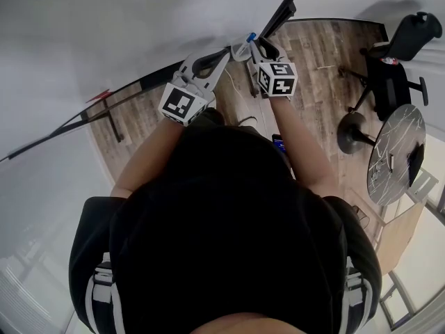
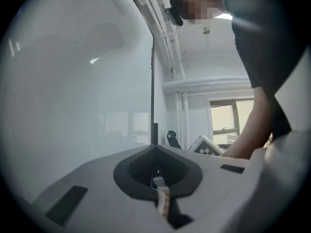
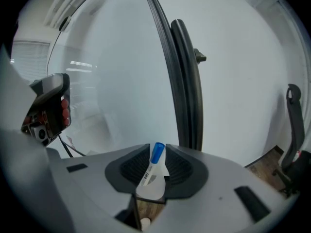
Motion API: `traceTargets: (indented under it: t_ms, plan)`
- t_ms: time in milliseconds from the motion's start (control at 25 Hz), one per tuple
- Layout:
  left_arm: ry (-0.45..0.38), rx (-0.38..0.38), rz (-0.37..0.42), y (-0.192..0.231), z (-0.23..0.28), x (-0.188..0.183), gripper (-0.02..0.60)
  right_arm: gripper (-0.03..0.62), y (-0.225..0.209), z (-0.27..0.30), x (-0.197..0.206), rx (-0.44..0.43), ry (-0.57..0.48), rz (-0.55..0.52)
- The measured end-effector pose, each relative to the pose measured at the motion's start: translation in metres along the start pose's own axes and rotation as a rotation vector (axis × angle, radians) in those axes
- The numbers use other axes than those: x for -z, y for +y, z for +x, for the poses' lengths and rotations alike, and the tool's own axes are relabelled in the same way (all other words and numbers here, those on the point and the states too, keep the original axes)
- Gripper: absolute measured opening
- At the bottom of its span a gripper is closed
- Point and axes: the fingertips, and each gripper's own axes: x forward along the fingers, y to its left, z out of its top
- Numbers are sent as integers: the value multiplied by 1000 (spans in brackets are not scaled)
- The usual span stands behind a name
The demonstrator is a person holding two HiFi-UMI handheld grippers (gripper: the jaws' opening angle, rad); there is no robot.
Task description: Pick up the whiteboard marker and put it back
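**Marker gripped at the whiteboard**

The whiteboard marker (image 3: 150,173), blue cap up, tilts between the right gripper's (image 3: 158,148) fingers, which pinch it, near the whiteboard (image 3: 116,67). Its barrel label is too small to read. The left gripper's (image 2: 154,148) fingers meet, empty.

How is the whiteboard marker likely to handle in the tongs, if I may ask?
The whiteboard marker looks a stiff, light plastic tube, so probably easy to lift. Its smooth round body sits tilted between the right tongs, so it may pivot or slip.

Black short-sleeved shirt (image 1: 222,214), grey left gripper (image 2: 154,165), grey right gripper (image 3: 156,155), checkered marker cubes (image 1: 183,104)
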Motion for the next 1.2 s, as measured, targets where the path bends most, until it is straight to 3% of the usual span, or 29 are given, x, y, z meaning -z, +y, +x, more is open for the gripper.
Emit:
traceTargets:
  t_ms: [800, 1200]
  plan:
    - [18, -7, 25, -9, -2, -10, 3, 84, 52, -87, -91, -153, -233, -133]
    - [2, 14, 12, -20, -9, -23, 3, 32, 94, -137, -122, -258, -360, -226]
